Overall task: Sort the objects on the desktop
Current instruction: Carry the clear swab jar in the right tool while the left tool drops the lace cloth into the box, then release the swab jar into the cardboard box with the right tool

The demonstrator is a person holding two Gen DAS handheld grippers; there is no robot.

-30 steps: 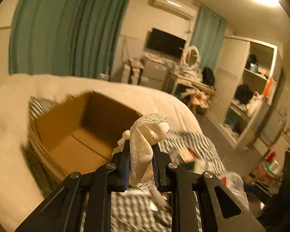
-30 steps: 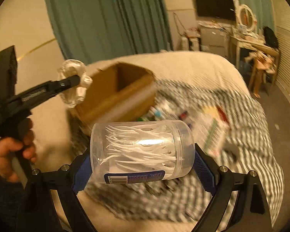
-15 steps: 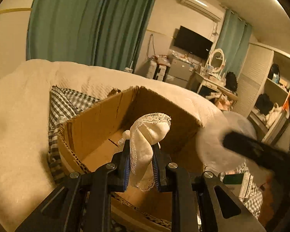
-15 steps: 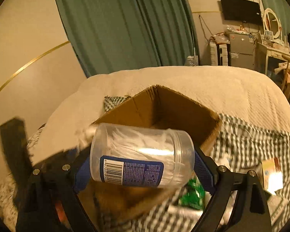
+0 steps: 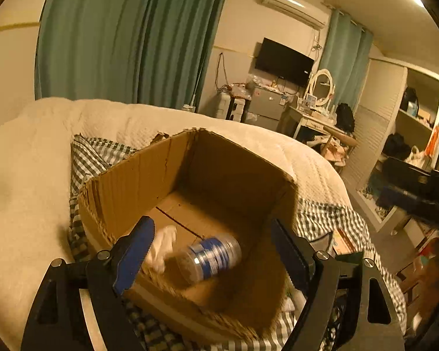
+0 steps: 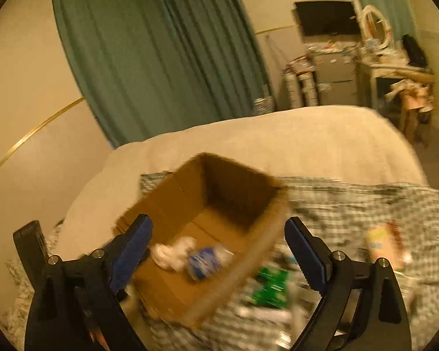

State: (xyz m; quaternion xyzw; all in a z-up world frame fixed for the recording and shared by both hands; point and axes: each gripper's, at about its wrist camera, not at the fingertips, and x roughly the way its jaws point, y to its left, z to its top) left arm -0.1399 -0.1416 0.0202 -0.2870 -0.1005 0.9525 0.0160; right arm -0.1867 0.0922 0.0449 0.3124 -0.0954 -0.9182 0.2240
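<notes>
An open cardboard box point(image 5: 137, 181) point(image 6: 172, 196) sits on a checked cloth on the bed. Inside it lie a white lace cloth point(image 5: 162, 247) point(image 6: 172, 253) and, beside it, a clear jar with a blue label point(image 5: 209, 259) point(image 6: 203, 260) on its side, both blurred. My left gripper point(image 5: 212, 251) hangs open above the box's near side, nothing between its blue pads. My right gripper point(image 6: 218, 251) is open too, above the box's near right rim. The right gripper's black body point(image 5: 418, 193) shows at the right edge of the left wrist view.
On the checked cloth point(image 6: 351, 204) right of the box lie a green packet point(image 6: 270, 289), a small yellow carton point(image 6: 385, 245) and other blurred items. A cream blanket point(image 5: 29, 175) covers the bed. Beyond the bed stand a dresser with a mirror point(image 5: 322, 84) and shelves point(image 5: 415, 117).
Both grippers have opened. The lace cloth left the left gripper and the jar left the right gripper; both now lie in the box. The right gripper has drawn back.
</notes>
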